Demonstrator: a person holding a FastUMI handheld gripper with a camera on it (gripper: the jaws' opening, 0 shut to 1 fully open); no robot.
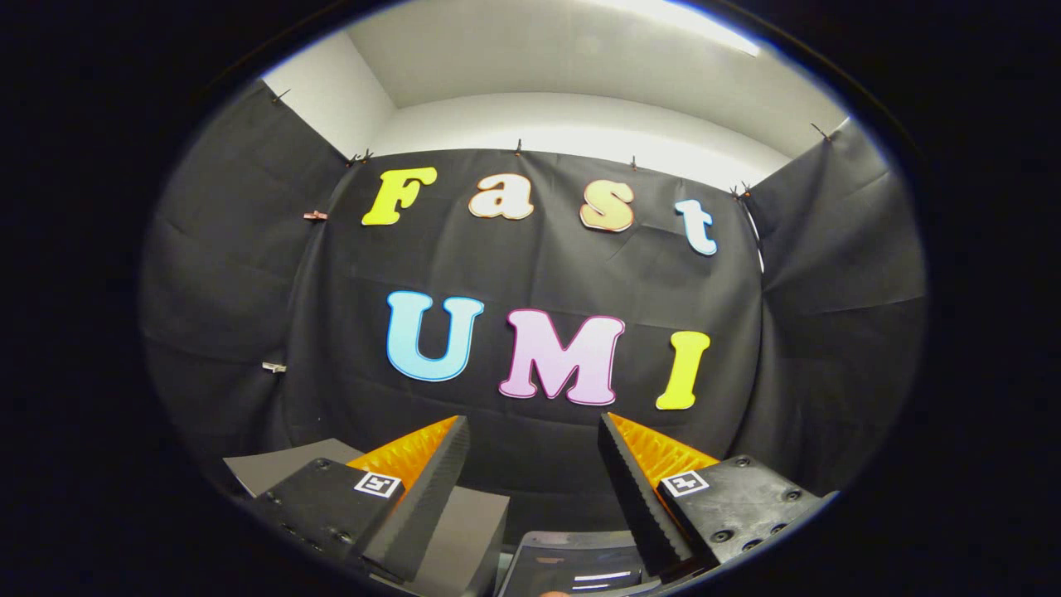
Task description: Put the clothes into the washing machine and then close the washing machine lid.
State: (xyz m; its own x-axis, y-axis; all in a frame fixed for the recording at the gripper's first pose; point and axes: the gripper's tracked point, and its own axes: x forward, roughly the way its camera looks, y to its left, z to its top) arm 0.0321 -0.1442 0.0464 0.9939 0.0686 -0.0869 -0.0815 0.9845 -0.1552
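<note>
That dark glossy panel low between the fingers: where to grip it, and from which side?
Probably its top rim, from above: the dark glossy panel seems tilted just below the gripper, showing a thin, round-cornered edge. The jaws stand wide open, nothing between them. Too little shows to be surer.

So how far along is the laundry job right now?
Nothing looks done yet. The gripper is held open with nothing between its fingers, aimed at the booth's black cloth wall. Below the fingers sits a dark glossy panel, possibly part of the washing machine, though that can't be confirmed. Picking up the clothes, loading them and closing the lid all appear to remain.
</note>
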